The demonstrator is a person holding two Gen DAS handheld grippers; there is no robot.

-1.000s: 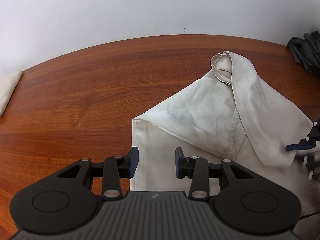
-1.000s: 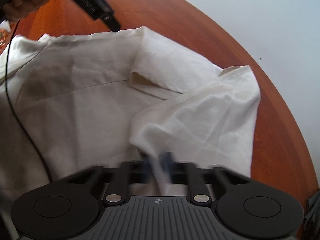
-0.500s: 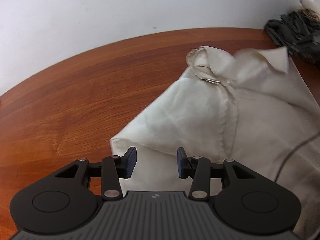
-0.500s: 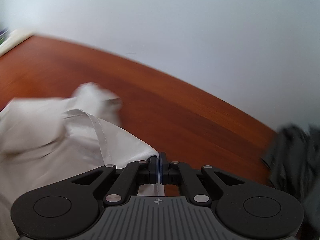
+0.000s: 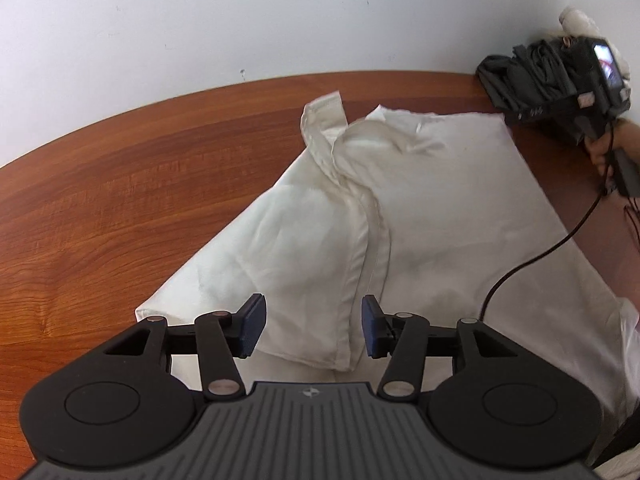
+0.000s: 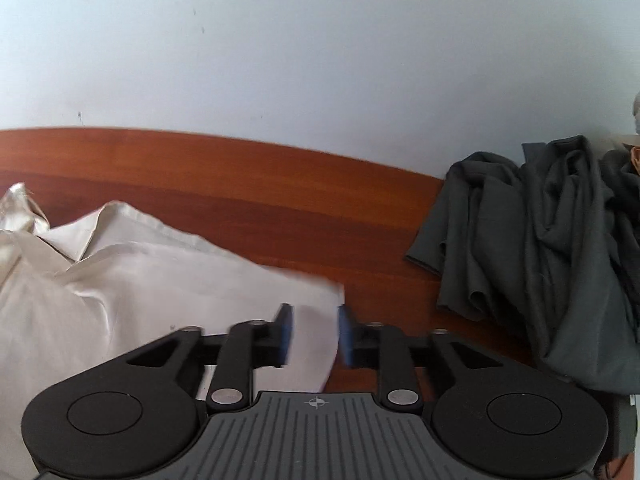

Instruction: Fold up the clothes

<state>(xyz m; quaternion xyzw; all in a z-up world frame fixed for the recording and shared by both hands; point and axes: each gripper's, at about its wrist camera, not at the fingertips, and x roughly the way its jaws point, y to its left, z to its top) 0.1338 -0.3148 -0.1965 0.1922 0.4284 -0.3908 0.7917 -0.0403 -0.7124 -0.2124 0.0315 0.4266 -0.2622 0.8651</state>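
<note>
A cream shirt (image 5: 400,208) lies spread over the reddish wooden surface (image 5: 120,184), filling the middle and right of the left wrist view; its collar (image 5: 324,128) is bunched at the upper centre of that frame and a buttoned front edge runs down from it toward the lower centre. The left gripper (image 5: 313,330) hangs over the shirt's near folded edge at the bottom of the frame. Its fingers (image 5: 252,330) are spread and widening, with the cloth lying below the gap and neither pad pressing it.

In the upper right of the same view the right gripper (image 5: 560,84) shows from behind, a hand (image 5: 604,148) on its handle and a black cable (image 5: 540,256) trailing down across the shirt.

From the right wrist view, the shirt (image 6: 100,300) occupies the lower left, and one corner of it reaches in between the right gripper's (image 6: 314,334) fingers (image 6: 285,334) at the lower centre. Those fingers are parting; the corner is blurred, and the pads stand off the cloth on either side. A heap of dark grey clothing (image 6: 540,248) sits on the surface (image 6: 280,200) at the right of the frame, apart from the shirt. A pale wall (image 6: 320,60) fills the upper half.
</note>
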